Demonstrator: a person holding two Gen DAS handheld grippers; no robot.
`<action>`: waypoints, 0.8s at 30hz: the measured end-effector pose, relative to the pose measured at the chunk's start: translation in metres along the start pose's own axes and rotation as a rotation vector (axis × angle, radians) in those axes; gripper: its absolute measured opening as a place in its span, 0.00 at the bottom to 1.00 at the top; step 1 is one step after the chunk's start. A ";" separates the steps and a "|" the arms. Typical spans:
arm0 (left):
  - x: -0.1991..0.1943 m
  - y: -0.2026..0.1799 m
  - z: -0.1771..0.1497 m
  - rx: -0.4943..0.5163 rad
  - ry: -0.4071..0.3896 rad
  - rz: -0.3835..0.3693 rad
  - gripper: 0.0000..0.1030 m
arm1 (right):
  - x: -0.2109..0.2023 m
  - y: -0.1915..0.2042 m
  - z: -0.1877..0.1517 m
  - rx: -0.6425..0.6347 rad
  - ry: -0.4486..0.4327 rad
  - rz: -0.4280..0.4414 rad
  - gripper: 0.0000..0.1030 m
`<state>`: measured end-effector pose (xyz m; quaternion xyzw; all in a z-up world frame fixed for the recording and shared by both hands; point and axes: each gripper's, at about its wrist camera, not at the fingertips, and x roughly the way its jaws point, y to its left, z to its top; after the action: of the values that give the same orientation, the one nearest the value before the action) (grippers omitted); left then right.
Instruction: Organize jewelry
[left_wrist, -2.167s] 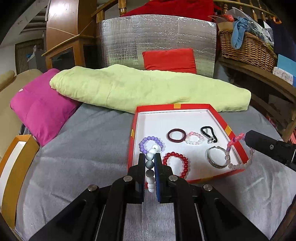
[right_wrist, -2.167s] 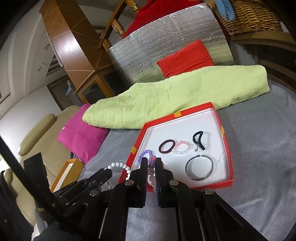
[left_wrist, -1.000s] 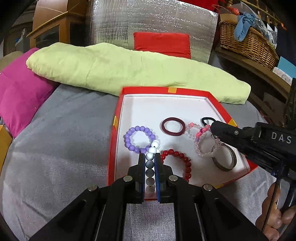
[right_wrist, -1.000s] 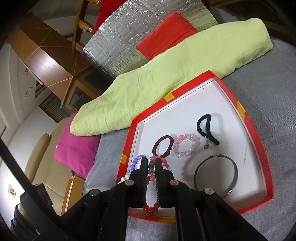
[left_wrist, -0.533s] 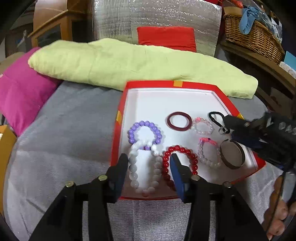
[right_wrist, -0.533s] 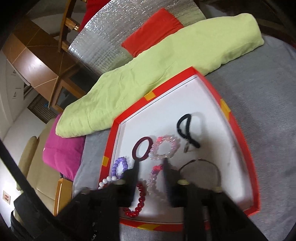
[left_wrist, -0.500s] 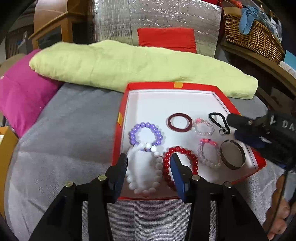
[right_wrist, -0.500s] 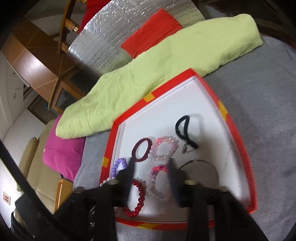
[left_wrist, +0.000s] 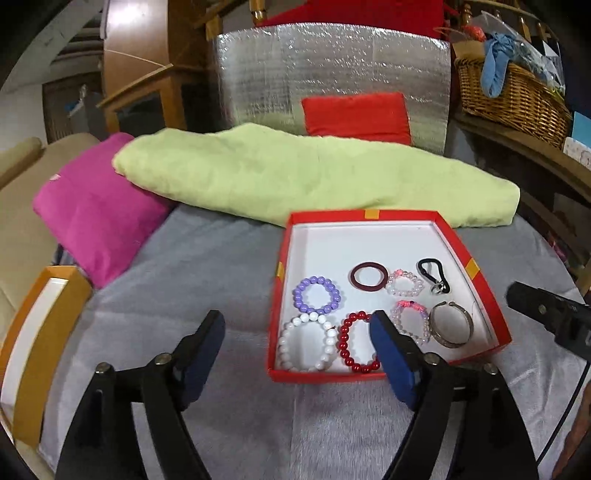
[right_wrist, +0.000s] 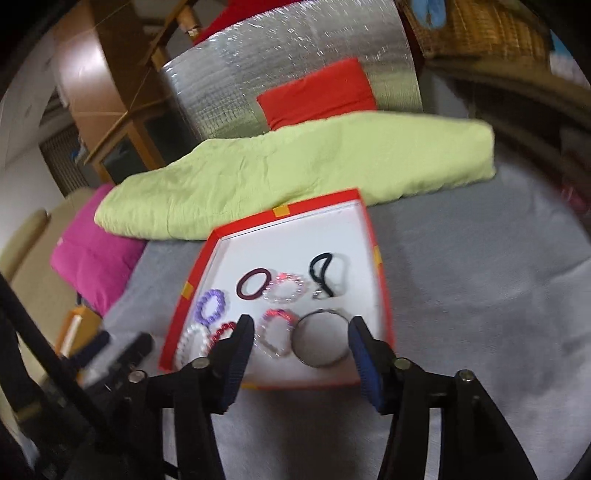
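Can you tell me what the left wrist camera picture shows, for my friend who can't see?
A red box on a grey blanket holds eight pieces of jewelry, including a white bead bracelet and a silver bangle. The left gripper hangs open before it, holding nothing.

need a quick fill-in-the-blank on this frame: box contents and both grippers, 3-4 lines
1. The white bracelet lies inside the ____ box.
2. The bracelet just behind the white one is ____.
3. Both the left gripper and the right gripper have their jaws ____, holding nothing.
4. The metal bangle lies at the box's ____ near corner.

Missing words: red; purple; open; right
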<state>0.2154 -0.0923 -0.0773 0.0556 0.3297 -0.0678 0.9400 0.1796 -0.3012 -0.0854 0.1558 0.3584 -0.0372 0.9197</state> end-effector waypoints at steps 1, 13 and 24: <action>-0.009 0.002 0.000 -0.005 -0.010 0.016 0.84 | -0.010 0.002 -0.003 -0.030 -0.015 -0.026 0.61; -0.073 0.009 0.002 -0.010 -0.098 0.162 0.88 | -0.075 0.010 -0.025 -0.110 -0.039 -0.151 0.63; -0.088 0.014 0.002 0.012 -0.126 0.155 0.88 | -0.070 0.024 -0.046 -0.137 -0.026 -0.169 0.67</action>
<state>0.1510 -0.0704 -0.0198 0.0821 0.2642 -0.0003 0.9610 0.1020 -0.2672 -0.0644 0.0612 0.3598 -0.0919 0.9265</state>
